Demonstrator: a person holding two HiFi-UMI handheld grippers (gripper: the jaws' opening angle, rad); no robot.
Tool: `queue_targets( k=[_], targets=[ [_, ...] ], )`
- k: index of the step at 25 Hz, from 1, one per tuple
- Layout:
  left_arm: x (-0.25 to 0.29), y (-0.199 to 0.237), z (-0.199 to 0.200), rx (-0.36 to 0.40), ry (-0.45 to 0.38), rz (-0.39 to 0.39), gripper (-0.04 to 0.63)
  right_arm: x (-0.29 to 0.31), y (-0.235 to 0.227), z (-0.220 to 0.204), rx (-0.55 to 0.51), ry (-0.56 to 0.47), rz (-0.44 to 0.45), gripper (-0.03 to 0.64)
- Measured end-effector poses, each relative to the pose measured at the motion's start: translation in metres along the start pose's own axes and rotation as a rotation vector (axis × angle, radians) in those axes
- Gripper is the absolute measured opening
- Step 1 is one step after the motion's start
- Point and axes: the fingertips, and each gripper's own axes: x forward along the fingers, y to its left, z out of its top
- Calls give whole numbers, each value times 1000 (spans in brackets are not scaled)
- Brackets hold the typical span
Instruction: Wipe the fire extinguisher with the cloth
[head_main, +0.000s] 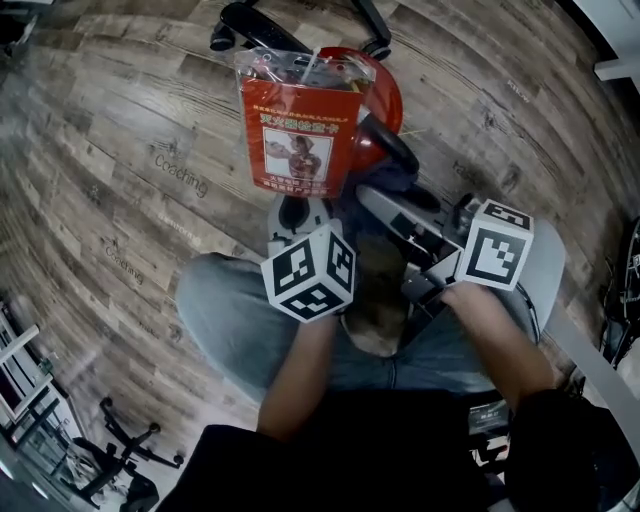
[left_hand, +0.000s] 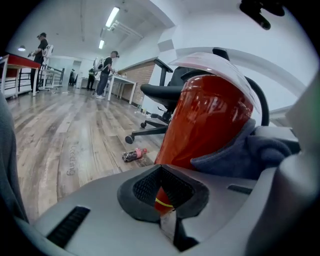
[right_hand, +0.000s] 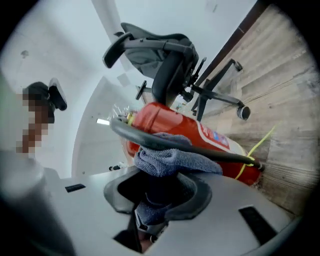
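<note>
Cloth (right_hand: 170, 160) in right gripper (right_hand: 150, 202) touches fire extinguisher (right_hand: 161, 118).

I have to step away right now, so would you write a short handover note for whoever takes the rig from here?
Left gripper: fingers shut on a red, yellow-banded part of the fire extinguisher, apparently steadying it.
Right gripper: shut on the grey-blue cloth, which lies against the red cylinder just under the black hose.
The extinguisher is in front of the person's knees, over the wood floor.
Done: cloth gripped and on the body. How much has been wiped cannot be told.
Left: rub the cloth along the rest of the cylinder.
</note>
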Motion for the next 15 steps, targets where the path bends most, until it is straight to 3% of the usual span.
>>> queue_targets(
  k=[8,12,15],
  targets=[
    [-4,-20,-5,50,13,-36,21,-52,20,13,-225,18,-100,118],
    [-8,-31,-5,71,21,-42,21,-65,45,48,-541,-31,-175,118],
    [-12,-39,-8,100,33,-49,21,-52,51,60,-782,68,-215,118]
  ],
)
